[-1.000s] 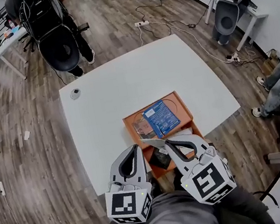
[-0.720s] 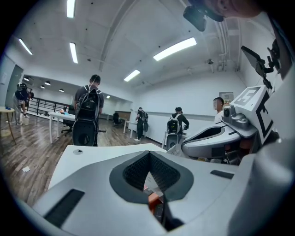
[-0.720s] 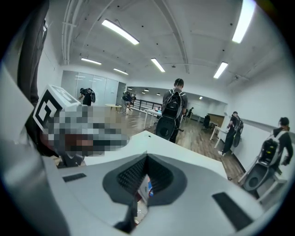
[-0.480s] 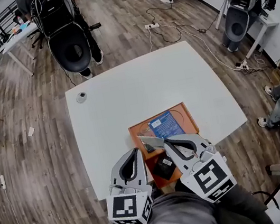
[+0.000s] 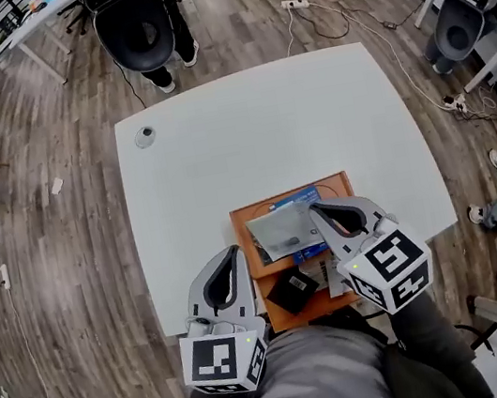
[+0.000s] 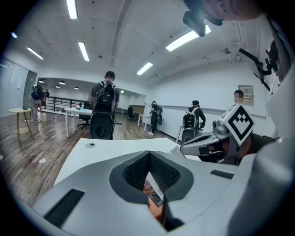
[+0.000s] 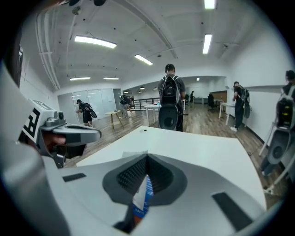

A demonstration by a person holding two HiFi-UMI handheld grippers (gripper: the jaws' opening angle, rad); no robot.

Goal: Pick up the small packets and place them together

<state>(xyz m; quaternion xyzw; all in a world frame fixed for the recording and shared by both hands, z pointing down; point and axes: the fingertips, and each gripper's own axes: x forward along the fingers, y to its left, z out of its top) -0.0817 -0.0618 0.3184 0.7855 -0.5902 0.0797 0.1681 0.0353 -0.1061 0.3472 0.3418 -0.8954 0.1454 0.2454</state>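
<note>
**Packets over the tray:** At the lower centre of the head view, our right gripper has its jaws pressed together on the right edge of a silver packet. The packet spreads out to the left of the tips, over the orange tray. It covers much of a blue packet, whose edge peeks out just above it. In the right gripper view, blue-and-white print shows through the gap behind the closed jaws. A black packet sits lower in the tray, between our two grippers. Our left gripper has its jaws together on nothing. Its tips are at the tray's left edge, near the silver packet but apart from it. The tray rests by the bottom edge of the white table.
</note>
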